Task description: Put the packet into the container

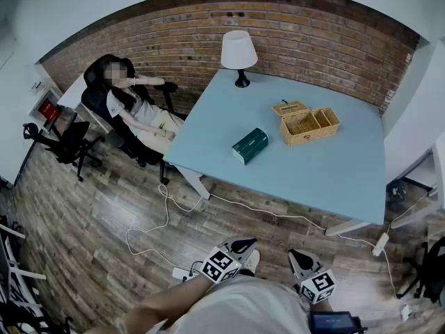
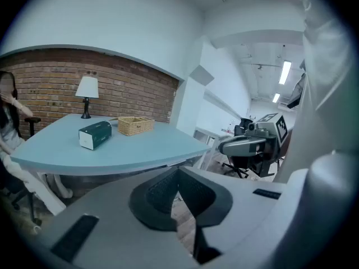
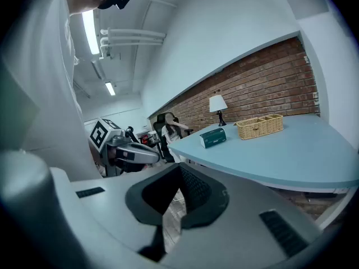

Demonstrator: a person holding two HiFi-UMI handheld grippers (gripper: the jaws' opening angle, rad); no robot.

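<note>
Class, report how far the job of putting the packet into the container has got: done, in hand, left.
Done: nothing; the green packet lies on the table, apart from the open wicker container. In hand: nothing; left gripper and right gripper are shut, empty, short of the table. Left: the whole move.

left tool (image 2: 179,179) closed, empty; green packet (image 2: 95,135) near wicker container (image 2: 136,125) on blue table (image 2: 143,150)

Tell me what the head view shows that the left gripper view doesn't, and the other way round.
Head view only: a white cable trailing across the floor. Left gripper view only: ceiling strip lights and a long white room beyond the table. Both: the blue table, green packet, wicker container, lamp, brick wall and seated person.
</note>
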